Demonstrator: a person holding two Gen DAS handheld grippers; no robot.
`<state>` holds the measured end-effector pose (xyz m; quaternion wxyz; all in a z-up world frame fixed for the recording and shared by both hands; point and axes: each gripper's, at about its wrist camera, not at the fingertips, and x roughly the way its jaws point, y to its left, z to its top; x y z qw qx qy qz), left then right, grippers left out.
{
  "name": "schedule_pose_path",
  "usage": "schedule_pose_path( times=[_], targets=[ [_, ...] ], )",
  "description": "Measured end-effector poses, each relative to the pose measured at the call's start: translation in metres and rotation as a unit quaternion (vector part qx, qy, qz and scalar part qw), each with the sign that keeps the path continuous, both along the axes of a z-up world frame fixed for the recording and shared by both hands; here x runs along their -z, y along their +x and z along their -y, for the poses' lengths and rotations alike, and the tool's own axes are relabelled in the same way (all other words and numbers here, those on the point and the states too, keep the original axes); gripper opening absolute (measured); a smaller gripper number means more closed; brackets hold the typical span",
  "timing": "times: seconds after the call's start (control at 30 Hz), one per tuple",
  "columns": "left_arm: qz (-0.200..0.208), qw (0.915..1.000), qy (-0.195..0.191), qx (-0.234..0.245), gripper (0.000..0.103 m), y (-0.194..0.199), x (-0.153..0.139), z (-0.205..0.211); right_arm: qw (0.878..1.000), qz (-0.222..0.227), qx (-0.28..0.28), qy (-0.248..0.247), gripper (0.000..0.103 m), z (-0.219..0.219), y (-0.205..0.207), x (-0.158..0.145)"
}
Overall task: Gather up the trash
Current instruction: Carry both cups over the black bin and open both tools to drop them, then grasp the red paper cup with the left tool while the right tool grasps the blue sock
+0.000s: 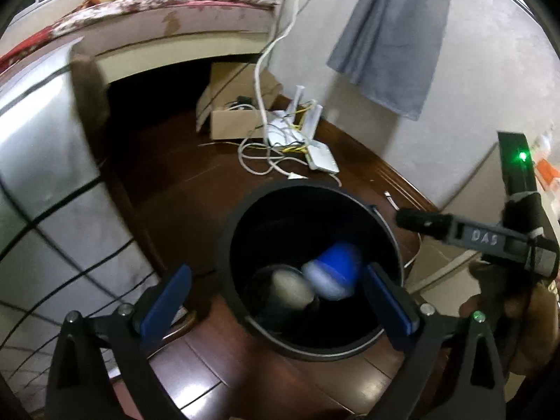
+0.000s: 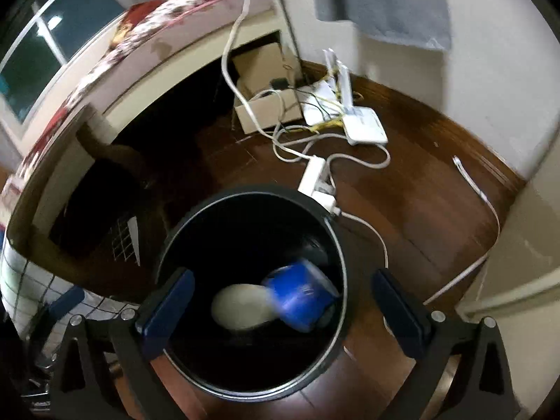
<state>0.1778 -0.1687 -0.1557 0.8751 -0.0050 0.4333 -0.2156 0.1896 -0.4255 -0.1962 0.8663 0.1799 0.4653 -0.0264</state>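
A black round trash bin (image 1: pixel 227 245) stands on the dark wooden floor, and both views look down into it. Inside it lie a blurred blue cup (image 1: pixel 336 269) and a pale rounded piece of trash (image 1: pixel 292 288). My left gripper (image 1: pixel 278 276) hangs open over the bin's mouth with nothing between its blue pads. One of the right gripper's fingers (image 1: pixel 423 222) shows at the right, held by a hand. In the right wrist view the bin (image 2: pixel 336 231) holds the blue cup (image 2: pixel 301 292) and the pale piece (image 2: pixel 241 306). My right gripper (image 2: pixel 281 276) is open and empty above them.
A bed (image 1: pixel 157 24) with a checked sheet runs along the left. Behind the bin lie a white router (image 2: pixel 364 127), a power strip (image 2: pixel 315 178), tangled cables and a cardboard box (image 1: pixel 234 122). A grey towel (image 1: pixel 392 35) hangs on the wall.
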Motion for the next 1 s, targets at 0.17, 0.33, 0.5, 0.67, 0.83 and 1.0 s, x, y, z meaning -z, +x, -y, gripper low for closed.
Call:
schedule_pose_path(
  times=[0.17, 0.33, 0.5, 0.67, 0.83, 1.0],
  targets=[
    [0.010, 0.9996, 0.018, -0.019, 0.103, -0.008, -0.008, -0.007, 0.999, 0.015, 0.025, -0.027, 0.102, -0.006, -0.014, -0.019],
    [0.028, 0.9992, 0.009, -0.029, 0.103, -0.020, -0.029, -0.018, 0.998, 0.041, 0.017, -0.048, 0.102, -0.020, -0.023, -0.051],
    [0.061, 0.9971, 0.008, -0.043, 0.103, -0.040, -0.059, -0.034, 0.996, 0.060, 0.015, -0.067, 0.102, -0.038, -0.034, -0.090],
    [0.085, 0.9942, 0.017, -0.063, 0.103, -0.053, -0.081, -0.056, 0.994, 0.082, -0.001, -0.079, 0.102, -0.059, -0.050, -0.116],
    [0.089, 0.9918, 0.007, -0.092, 0.103, -0.055, -0.094, -0.083, 0.991, 0.094, -0.021, -0.092, 0.102, -0.081, -0.060, -0.131],
    [0.086, 0.9898, -0.004, -0.114, 0.103, -0.059, -0.102, -0.110, 0.988, 0.112, -0.042, -0.096, 0.102, -0.106, -0.066, -0.137]
  ],
)
